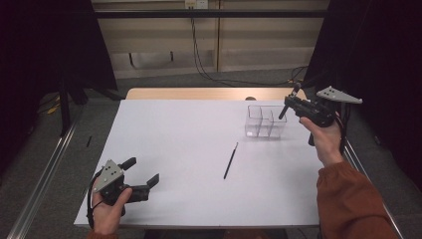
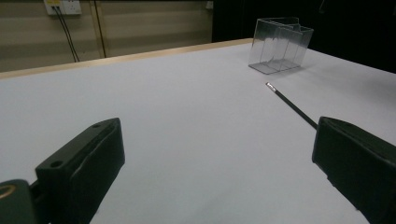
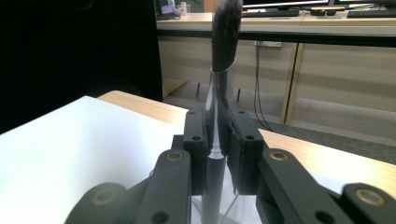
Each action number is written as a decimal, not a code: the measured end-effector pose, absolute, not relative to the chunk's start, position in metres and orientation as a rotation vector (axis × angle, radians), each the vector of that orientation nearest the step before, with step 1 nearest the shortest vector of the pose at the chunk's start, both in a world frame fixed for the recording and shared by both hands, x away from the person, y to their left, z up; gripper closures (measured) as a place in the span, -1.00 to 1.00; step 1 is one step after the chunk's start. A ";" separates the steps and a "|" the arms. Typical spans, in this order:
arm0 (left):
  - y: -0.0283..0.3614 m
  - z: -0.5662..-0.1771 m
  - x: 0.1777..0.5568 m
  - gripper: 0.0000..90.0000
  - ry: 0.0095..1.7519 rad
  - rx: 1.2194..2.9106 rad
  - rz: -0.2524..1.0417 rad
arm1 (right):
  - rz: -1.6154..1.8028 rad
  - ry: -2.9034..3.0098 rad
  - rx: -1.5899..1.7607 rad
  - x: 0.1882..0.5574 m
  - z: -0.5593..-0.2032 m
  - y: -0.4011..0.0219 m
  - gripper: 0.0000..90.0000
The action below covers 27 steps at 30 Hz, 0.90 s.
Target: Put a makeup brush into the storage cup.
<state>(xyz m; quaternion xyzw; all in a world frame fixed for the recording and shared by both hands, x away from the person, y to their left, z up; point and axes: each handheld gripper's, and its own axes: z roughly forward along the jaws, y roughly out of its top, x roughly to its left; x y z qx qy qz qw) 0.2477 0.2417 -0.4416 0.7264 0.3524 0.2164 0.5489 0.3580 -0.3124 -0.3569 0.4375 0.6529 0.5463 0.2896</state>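
A black-bristled brush [image 1: 284, 111] is clamped between the jaws of my right gripper [image 1: 291, 103], held in the air just right of a clear divided box [image 1: 265, 122]. In the right gripper view the brush [image 3: 225, 32] stands upright with its bristles up and its handle running down between the pads of that gripper [image 3: 218, 135]. A thin black pencil [image 1: 230, 160] lies on the white table between the two hands. Near the front left corner, my left gripper [image 1: 143, 171] is open and holds nothing. The left gripper view has the pencil [image 2: 292, 105] and the box [image 2: 279, 44] ahead of its open jaws [image 2: 215, 154].
The white tabletop [image 1: 189, 129] ends in a wooden strip [image 1: 199, 93] at the far side. Cables run over the floor beyond it. Dark curtains hang on both sides, and a metal rail [image 1: 45, 179] lies along the left.
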 end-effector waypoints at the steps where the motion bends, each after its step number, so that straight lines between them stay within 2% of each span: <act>1: 0.241 -0.441 0.247 -0.95 0.833 1.718 0.511 | 1.450 1.745 1.168 0.361 -0.357 -0.312 0.76; 12: 0.241 -0.441 0.248 -0.95 0.825 1.723 0.501 | 1.393 1.736 1.238 0.387 -0.370 -0.312 0.76; 27: 0.241 -0.440 0.250 -0.95 0.818 1.734 0.513 | 1.354 1.762 1.253 0.389 -0.387 -0.313 0.76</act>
